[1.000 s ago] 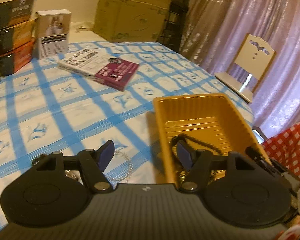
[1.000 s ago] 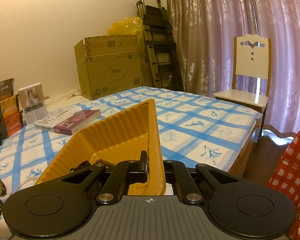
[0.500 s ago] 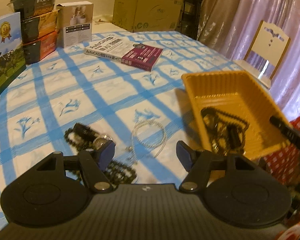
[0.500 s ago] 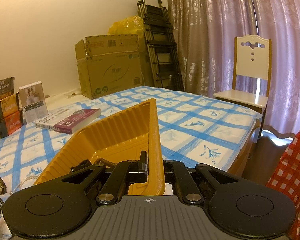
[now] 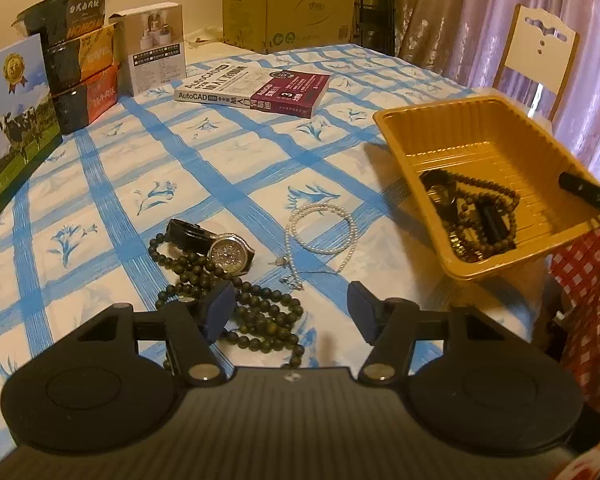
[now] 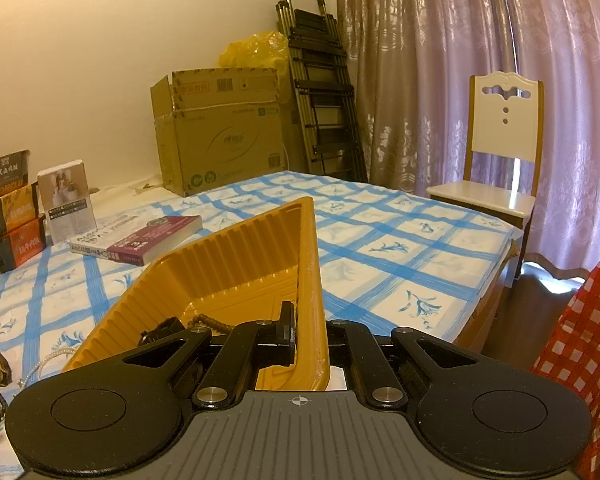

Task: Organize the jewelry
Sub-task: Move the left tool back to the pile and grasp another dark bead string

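Meanwhile left gripper point(image 5: 291, 312) closes over dark beads point(image 5: 260, 316); right gripper point(image 6: 309, 336) clamps tray point(image 6: 236, 256)

Left gripper point(image 5: 291, 306) tilts steeply down, jaws partway apart and closing, nothing pinched between its fingers point(image 5: 219, 307). Right gripper point(image 6: 309, 334) points slightly down, jaws clamped tight on a thin yellow tray wall point(image 6: 311, 280).

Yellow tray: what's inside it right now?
In the yellow tray lies a strand of dark brown beads tangled around a dark piece, possibly a watch. The beads cover what lies beneath, so I cannot tell what else is there.
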